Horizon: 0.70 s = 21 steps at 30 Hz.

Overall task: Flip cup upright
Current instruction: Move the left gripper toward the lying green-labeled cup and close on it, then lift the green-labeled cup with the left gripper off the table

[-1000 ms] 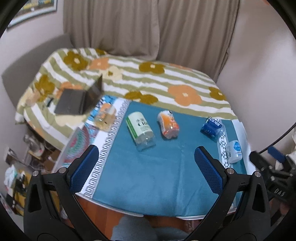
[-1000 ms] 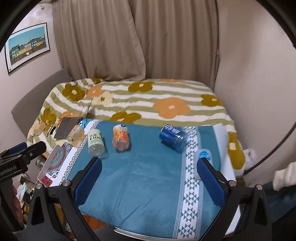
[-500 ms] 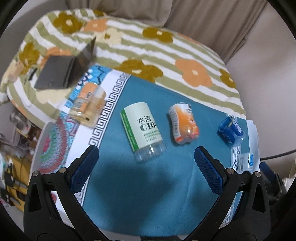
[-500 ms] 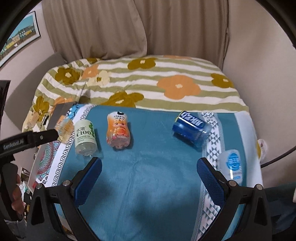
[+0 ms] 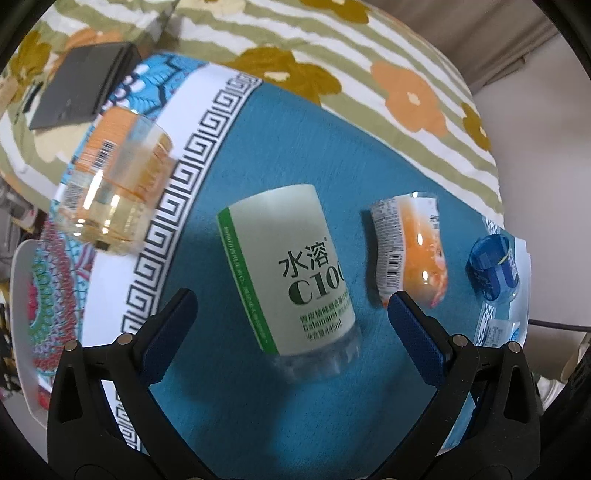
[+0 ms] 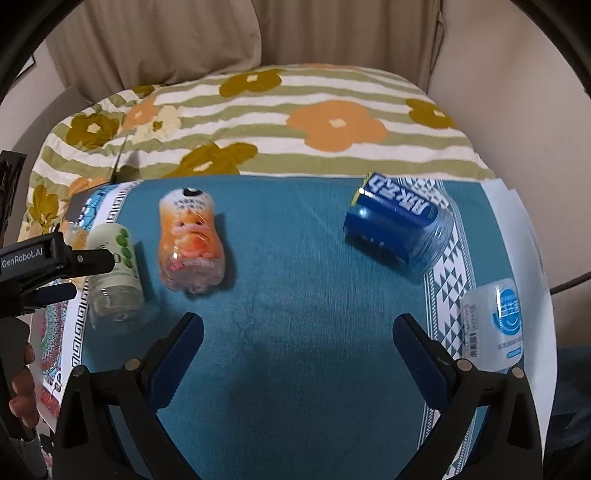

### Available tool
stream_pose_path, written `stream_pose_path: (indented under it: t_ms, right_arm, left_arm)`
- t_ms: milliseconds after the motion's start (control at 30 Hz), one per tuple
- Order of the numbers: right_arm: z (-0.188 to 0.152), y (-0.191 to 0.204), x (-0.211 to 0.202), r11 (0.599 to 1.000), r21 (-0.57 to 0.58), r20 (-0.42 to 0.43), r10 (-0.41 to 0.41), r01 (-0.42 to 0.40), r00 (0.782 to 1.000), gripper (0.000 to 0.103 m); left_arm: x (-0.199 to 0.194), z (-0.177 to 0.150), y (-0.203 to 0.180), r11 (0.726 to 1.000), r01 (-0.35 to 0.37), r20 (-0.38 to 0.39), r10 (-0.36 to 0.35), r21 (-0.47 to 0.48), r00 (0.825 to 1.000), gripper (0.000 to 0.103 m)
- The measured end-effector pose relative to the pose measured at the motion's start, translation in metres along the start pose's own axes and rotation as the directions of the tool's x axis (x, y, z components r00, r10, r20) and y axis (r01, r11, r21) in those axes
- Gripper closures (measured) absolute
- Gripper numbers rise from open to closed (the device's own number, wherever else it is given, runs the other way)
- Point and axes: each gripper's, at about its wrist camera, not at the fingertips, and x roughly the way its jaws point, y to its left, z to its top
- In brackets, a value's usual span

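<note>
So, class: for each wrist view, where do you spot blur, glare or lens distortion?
Left wrist view: the yellowish cup is smeared by motion blur, and glare spots dot the orange cup. Right wrist view: the blue cup looks slightly blurred, and fisheye distortion bends the striped bedspread.

You're in home, bedroom by look of it. Bed with green-and-white striped floral bedspread (image 6: 280, 122) fills far side. Long beige curtains (image 6: 258, 33) hang behind it against plain pale wall (image 6: 491, 85). Dark grey laptop (image 5: 77, 85) lies on bedspread. Your counter wears teal cloth with white patterned border (image 6: 295, 295), household drink containers scattered across it.
</note>
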Motion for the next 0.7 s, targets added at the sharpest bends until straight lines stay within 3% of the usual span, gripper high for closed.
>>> stream_pose_path:
  t_ms: [233,367,700]
  right_arm:
    - [0.001,-0.004,0.014,1.0,0.02,-0.04,-0.013,0.013,0.999,0.001]
    - [0.002,-0.001,0.017,1.0,0.021,-0.045,-0.012,0.013,0.999,0.001]
    - [-0.001,0.001,0.014,1.0,0.011,-0.038,0.002,-0.001,0.999,0.001]
  left_arm:
    - [0.017,0.002,-0.002,1.0,0.001,-0.051,-0.001,0.005,0.999,0.005]
    - [0.02,0.003,0.002,1.0,0.0,-0.055,0.001,0.002,0.998,0.027]
    - [0.018,-0.001,0.0,1.0,-0.007,-0.041,0.008,0.026,0.999,0.029]
